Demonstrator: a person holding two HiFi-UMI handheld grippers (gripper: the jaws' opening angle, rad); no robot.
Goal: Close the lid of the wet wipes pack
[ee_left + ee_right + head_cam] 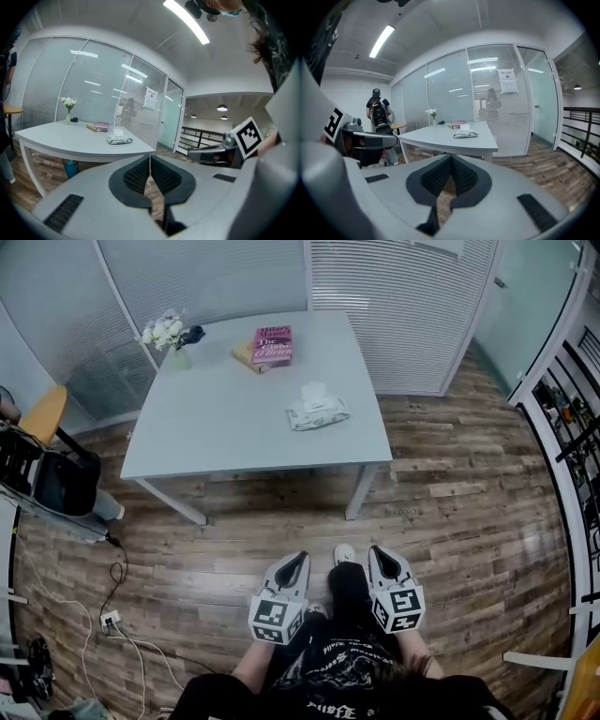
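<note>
floor: wood planks. The person stands on it at 6 o'clock of the table, well apart from it, so nothing is in reach yet.
table: grey top at 12 o'clock in the head view. It bears everything the job needs, and the near edge is free for standing close.
left gripper: held low in front of the body, pointing at the table. Its own view shows the jaws pressed together with nothing between them. Reads as a carry pose, not a working one.
right gripper: beside the left one, same pose. Jaws are pressed together and empty. My guess is that shut jaws make a blunt tip, good for pushing a flap down.
books: small stack at 1 o'clock of the table centre, far side. Clear of the job.
wet wipes pack: lies flat at 4 o'clock of the table centre, near the right-front corner, apart from the books. A white piece stands up from its top; flap or wipe, cannot tell at this range. Likely the lid is not yet shut. It sits on the right gripper's side, so that one has the shorter reach.
vase of flowers: 10 o'clock corner, far back, out of the way.
stage: approach, I'd say; no contact with the pack.
</note>
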